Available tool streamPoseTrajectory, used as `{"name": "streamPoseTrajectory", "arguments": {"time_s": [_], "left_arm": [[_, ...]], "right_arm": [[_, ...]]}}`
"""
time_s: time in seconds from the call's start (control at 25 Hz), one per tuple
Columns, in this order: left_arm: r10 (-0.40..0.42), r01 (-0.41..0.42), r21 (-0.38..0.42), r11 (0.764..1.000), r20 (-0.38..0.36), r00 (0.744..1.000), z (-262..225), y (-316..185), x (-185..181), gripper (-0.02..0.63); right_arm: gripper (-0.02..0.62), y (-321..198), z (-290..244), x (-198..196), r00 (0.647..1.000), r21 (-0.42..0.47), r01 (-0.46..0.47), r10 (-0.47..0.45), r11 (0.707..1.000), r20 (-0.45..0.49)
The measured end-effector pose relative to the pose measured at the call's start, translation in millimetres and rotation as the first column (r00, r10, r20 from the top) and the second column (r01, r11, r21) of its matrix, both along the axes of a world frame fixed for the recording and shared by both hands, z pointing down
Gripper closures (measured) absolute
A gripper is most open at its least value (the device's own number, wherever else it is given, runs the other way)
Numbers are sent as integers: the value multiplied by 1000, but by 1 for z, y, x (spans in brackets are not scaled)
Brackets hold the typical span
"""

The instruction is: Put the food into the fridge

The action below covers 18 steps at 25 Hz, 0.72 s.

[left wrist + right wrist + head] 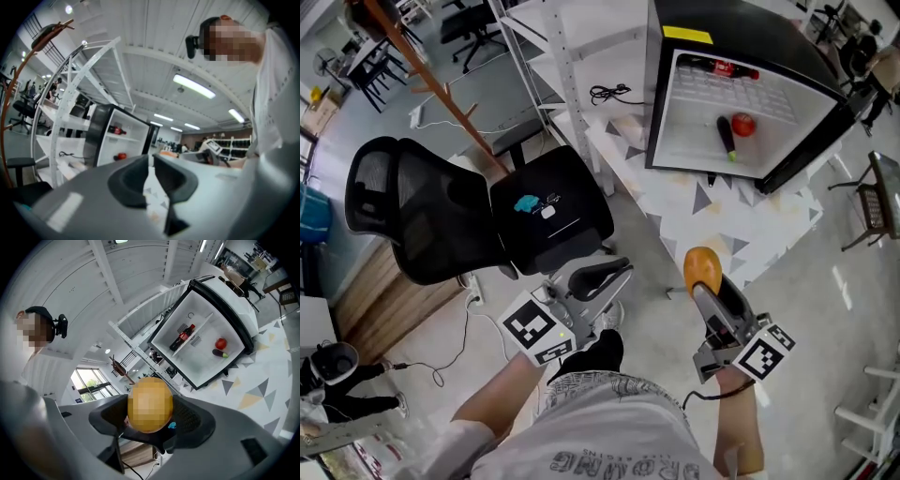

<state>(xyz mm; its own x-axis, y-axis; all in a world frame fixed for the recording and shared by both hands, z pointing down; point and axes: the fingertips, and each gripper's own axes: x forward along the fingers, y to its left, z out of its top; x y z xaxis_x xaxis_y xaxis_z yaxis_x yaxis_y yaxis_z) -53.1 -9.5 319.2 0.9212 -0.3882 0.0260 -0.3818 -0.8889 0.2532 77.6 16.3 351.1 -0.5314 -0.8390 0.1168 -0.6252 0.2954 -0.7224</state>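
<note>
An open black mini fridge [741,28] stands at the far right on a patterned mat. Inside it are a red-capped bottle [722,67] on the shelf and, below it, a tomato [743,124] and a dark eggplant [726,137]. My right gripper [706,281] is shut on a yellow-orange rounded fruit [702,268], held well short of the fridge. The right gripper view shows the fruit [150,404] between the pads, with the fridge [234,315] ahead and up to the right. My left gripper [609,277] hangs low at the centre, shut with nothing in it, its jaws [150,180] almost touching.
A black mesh office chair [478,216] stands close on the left, by my left gripper. Behind it are a white shelving rack [572,56] with a black cable [614,93] and a wooden coat stand [431,75]. The mat [722,216] has triangle patterns.
</note>
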Motion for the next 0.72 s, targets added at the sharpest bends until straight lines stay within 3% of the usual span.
{"name": "streamPoseTrajectory", "arguments": {"time_s": [0.72], "left_arm": [[45, -44, -5, 999, 42, 998, 11, -120, 0, 565]], "right_arm": [[304, -123, 20, 6, 998, -39, -55, 55, 998, -15]]}}
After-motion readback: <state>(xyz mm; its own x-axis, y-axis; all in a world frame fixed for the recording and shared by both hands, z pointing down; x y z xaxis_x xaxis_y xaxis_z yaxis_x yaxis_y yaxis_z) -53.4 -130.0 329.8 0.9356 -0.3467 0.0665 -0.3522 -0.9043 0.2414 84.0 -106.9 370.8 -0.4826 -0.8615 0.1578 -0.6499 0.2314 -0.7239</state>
